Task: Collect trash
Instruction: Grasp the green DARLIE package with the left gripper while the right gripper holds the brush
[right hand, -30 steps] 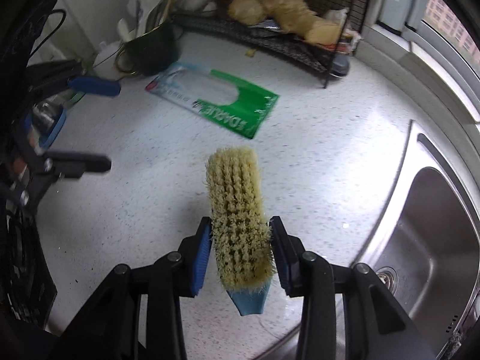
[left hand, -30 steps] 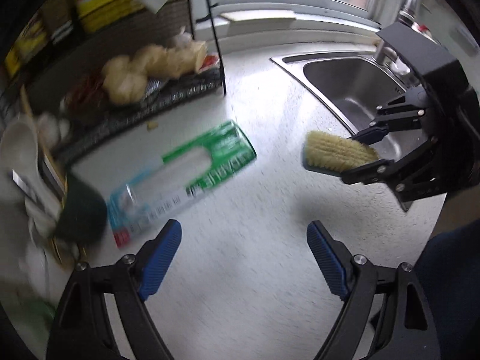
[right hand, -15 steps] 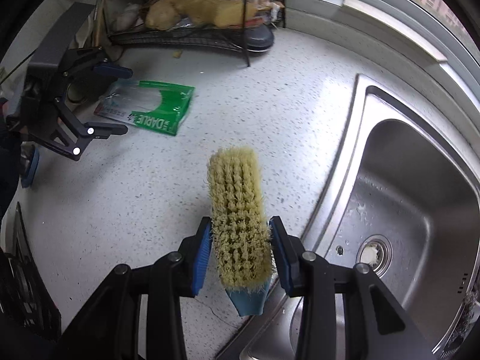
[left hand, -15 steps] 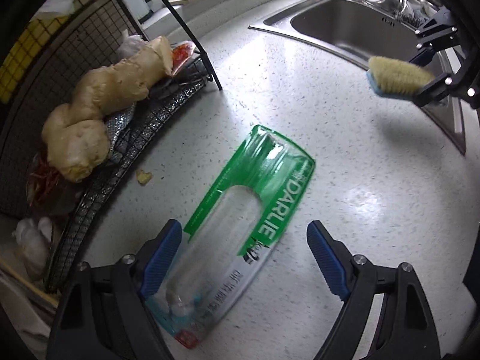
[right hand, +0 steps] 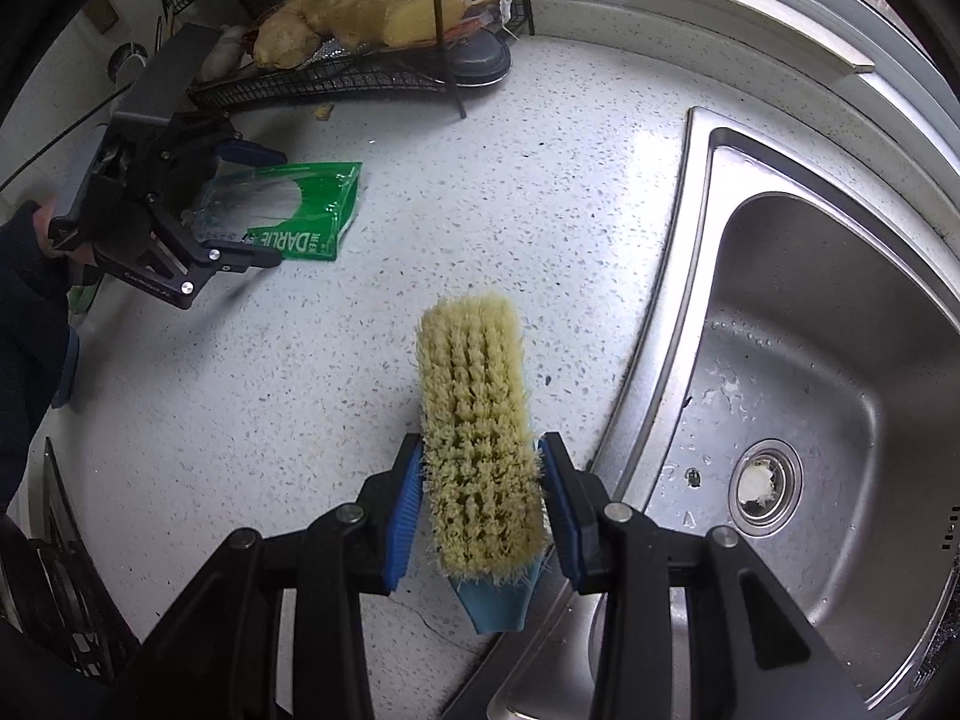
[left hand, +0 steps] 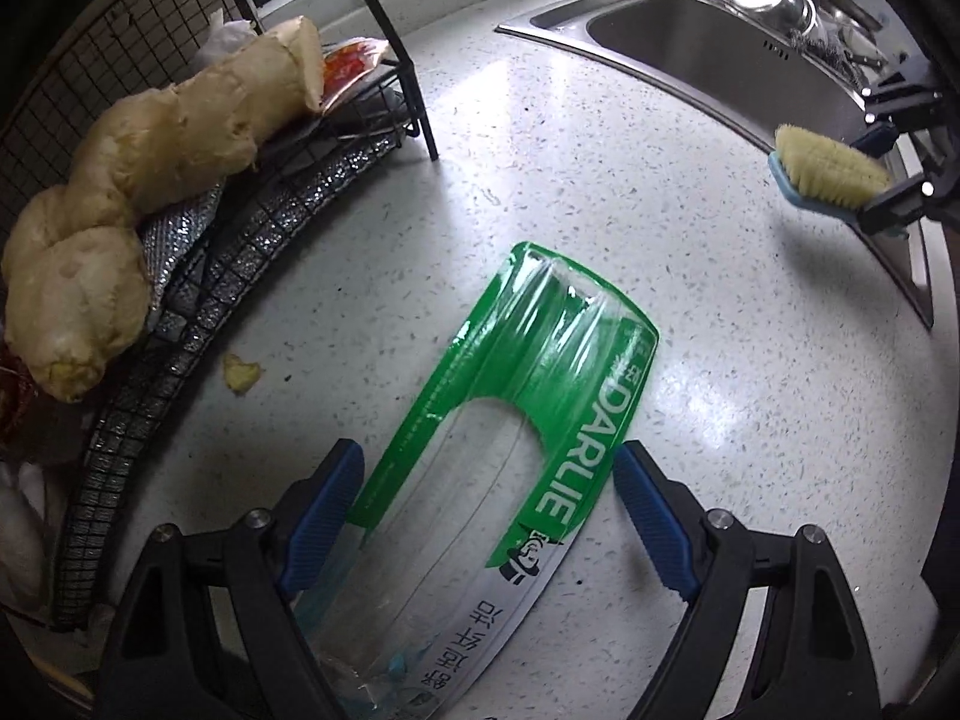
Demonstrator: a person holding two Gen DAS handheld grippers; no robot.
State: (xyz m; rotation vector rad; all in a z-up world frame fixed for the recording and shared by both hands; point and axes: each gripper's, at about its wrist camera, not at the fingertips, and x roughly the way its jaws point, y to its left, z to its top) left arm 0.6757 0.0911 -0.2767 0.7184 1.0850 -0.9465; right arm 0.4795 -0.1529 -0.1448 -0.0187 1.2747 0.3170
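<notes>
A flat green and clear plastic toothpaste wrapper (left hand: pixel 510 450) is seen lying on the speckled white desk (left hand: pixel 720 360), its long axis running away from the camera. It lies between the wide-open fingers of the left gripper (left hand: pixel 486 516), untouched. A cream-bristled scrubbing brush with a blue back (right hand: pixel 474 444) is clamped in the right gripper (right hand: pixel 480 510), bristles up. Large ginger roots (left hand: pixel 150 180) are held in a black wire rack (left hand: pixel 252 252). The stainless steel sink's (right hand: pixel 840 360) drain is shown only by the right view.

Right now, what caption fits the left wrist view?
Open left gripper straddles the green Darlie package on the speckled counter, pads not touching it; ginger on the rack.
</notes>
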